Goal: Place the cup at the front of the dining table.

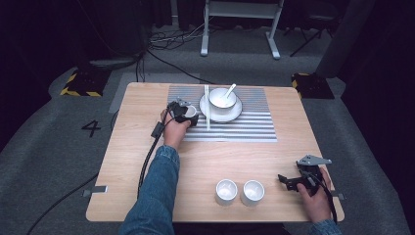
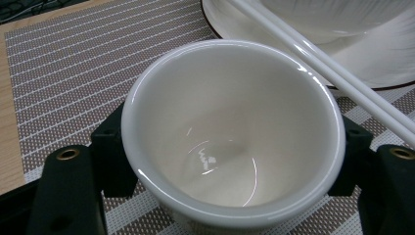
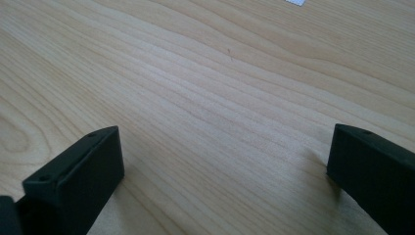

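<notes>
1. The left gripper (image 2: 230,147) has its jaws clamped on a white cup (image 2: 230,132) over the striped mat (image 2: 63,73).
2. Just beyond the cup lie chopsticks (image 2: 337,73) and a plate (image 2: 372,63).
3. The right gripper (image 3: 225,171) rests on the bare table (image 3: 220,88), jaws wide apart; two cups (image 1: 240,192) stand to its left.

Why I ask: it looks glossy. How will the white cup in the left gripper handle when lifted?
The cup looks glazed, so probably slippery against the left gripper. Likely rigid, breakable ceramic. It appears empty, so probably light.
</notes>
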Action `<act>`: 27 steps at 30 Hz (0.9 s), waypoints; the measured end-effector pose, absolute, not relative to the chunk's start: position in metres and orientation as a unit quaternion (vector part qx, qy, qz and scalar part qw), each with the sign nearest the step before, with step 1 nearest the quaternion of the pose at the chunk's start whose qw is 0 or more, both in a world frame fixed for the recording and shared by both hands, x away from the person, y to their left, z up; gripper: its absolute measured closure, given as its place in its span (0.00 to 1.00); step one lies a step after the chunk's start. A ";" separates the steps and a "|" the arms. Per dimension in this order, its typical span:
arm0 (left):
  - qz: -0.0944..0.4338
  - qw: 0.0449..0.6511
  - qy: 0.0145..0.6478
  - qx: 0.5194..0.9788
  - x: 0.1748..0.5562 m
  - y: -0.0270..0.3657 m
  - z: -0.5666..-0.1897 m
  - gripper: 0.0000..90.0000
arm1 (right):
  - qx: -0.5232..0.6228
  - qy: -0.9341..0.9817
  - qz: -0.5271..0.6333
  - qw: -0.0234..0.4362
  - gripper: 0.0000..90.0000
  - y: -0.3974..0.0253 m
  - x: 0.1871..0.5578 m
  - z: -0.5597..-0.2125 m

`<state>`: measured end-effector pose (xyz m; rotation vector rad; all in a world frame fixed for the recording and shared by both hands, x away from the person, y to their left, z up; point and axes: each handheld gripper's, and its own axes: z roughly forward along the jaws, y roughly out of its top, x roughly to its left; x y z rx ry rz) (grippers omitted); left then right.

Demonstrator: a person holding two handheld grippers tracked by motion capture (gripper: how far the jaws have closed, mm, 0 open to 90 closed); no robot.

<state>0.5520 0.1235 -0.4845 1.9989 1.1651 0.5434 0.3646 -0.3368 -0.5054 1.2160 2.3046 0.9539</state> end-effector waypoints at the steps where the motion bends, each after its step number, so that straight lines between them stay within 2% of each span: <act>1: 0.213 0.375 0.455 0.779 0.552 0.124 -0.485 0.29 | 0.431 0.817 0.338 0.182 0.01 -0.337 0.365 -0.505; 12: 0.236 0.343 0.451 0.790 0.551 0.118 -0.487 0.27 | 0.431 0.817 0.338 0.182 0.01 -0.337 0.365 -0.505; 24: 0.230 0.361 0.486 0.762 0.539 0.118 -0.468 0.25 | 0.431 0.817 0.338 0.182 0.01 -0.337 0.365 -0.505; 27: 0.230 0.377 0.494 0.749 0.532 0.123 -0.462 0.27 | 0.431 0.817 0.338 0.182 0.00 -0.337 0.365 -0.505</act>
